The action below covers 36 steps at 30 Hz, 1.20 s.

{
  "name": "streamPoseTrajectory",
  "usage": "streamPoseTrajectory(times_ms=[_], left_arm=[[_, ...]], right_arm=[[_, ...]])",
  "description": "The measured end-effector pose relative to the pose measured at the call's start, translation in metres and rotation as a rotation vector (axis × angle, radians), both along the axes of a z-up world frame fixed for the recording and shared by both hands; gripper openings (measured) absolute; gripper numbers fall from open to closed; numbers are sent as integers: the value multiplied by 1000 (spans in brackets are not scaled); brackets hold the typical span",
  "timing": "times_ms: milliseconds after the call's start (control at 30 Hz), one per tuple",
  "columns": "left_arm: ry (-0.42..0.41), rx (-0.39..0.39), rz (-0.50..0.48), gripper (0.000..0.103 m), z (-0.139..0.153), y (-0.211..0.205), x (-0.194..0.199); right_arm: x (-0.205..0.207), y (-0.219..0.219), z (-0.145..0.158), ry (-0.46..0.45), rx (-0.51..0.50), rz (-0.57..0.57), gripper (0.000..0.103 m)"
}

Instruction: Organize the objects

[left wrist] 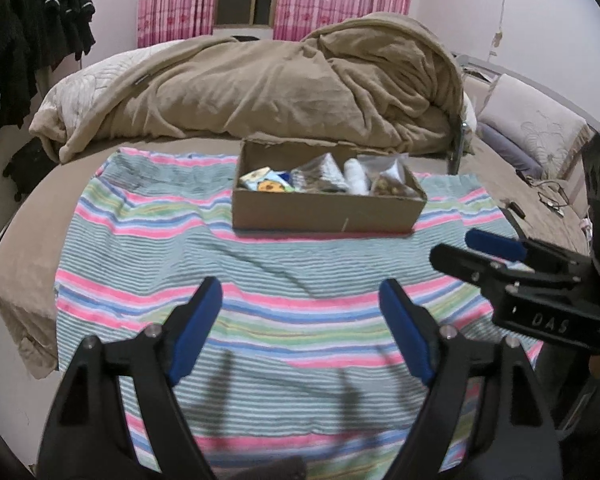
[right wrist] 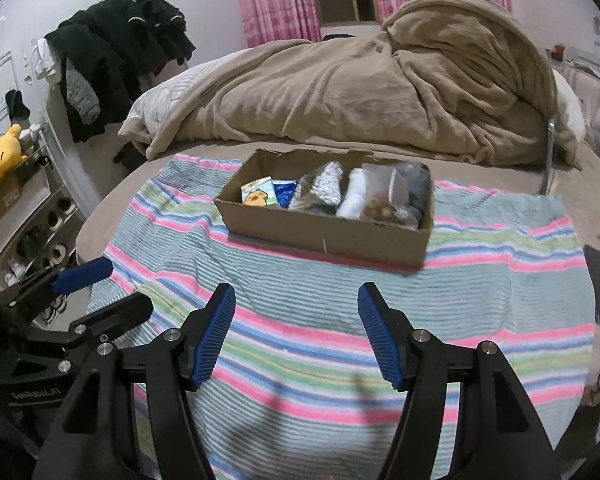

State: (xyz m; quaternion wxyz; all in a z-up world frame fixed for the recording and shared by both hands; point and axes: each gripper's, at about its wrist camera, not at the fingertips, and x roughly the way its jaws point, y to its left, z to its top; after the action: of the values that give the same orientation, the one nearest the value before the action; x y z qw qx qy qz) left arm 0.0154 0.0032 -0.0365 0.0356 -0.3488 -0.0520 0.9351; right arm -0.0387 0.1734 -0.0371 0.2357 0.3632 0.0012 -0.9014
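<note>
An open cardboard box sits on a striped towel spread over the bed. Inside it lie a cartoon-printed packet, a white roll, a knitted white piece and a clear bag of snacks. My left gripper is open and empty above the towel, in front of the box. My right gripper is open and empty beside it, to the right.
A rumpled tan blanket is heaped behind the box. Dark clothes hang at left. A pillow and cables lie on the right. A dark device lies at the towel's right edge. A shoe rack stands at left.
</note>
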Motion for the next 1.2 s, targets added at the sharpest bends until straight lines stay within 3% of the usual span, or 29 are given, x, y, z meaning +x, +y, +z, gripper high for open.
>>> streamPoseTrajectory(times_ms=[567,700,1200], left_arm=[[42,-11,-25,83,5,12,21],[49,-10,-17,89,7,13,23],[59,-3,-20,90,6,19,26]], right_arm=[[23,13,-6,-5,-6,-22,67],[26,10,-5,-5,-3,-9,67],[29,15,-6,-7,-14,-13,67]])
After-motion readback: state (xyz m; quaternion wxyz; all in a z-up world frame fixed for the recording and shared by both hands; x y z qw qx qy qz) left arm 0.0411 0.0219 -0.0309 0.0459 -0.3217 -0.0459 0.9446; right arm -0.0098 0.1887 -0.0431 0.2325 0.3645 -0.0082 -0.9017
